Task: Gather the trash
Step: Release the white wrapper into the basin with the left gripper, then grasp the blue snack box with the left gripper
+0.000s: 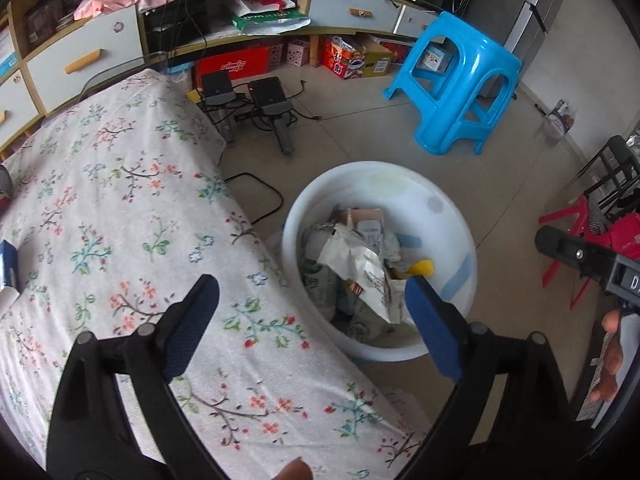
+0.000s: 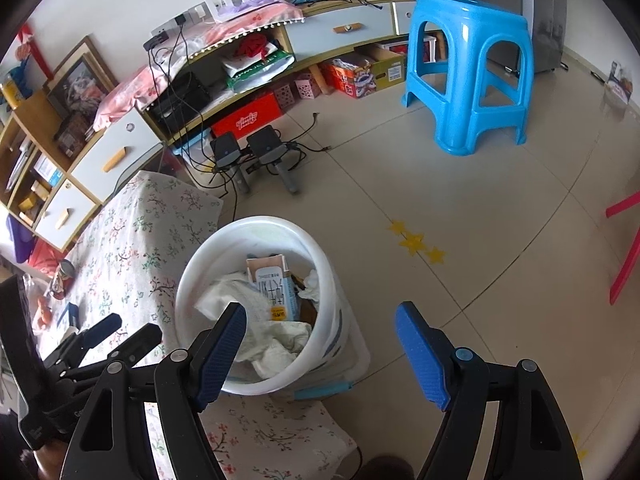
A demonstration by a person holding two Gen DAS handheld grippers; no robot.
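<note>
A white plastic trash bin (image 1: 448, 216) stands on the floor beside the table; it also shows in the right wrist view (image 2: 320, 264). It holds crumpled paper (image 1: 360, 264), wrappers and a small carton (image 2: 276, 292). My left gripper (image 1: 312, 316) is open and empty, above the table edge and the bin's near side. My right gripper (image 2: 320, 344) is open and empty, above the bin's near rim. The left gripper also shows at the lower left of the right wrist view (image 2: 124, 332).
A table with a floral cloth (image 1: 120, 208) lies left of the bin, with a blue item (image 1: 8, 264) and a jar (image 2: 62, 276) on it. A blue plastic stool (image 1: 460, 92), two black devices with cables (image 1: 244, 96), a red chair (image 1: 580, 224) and a cabinet (image 1: 80, 56) surround the bin.
</note>
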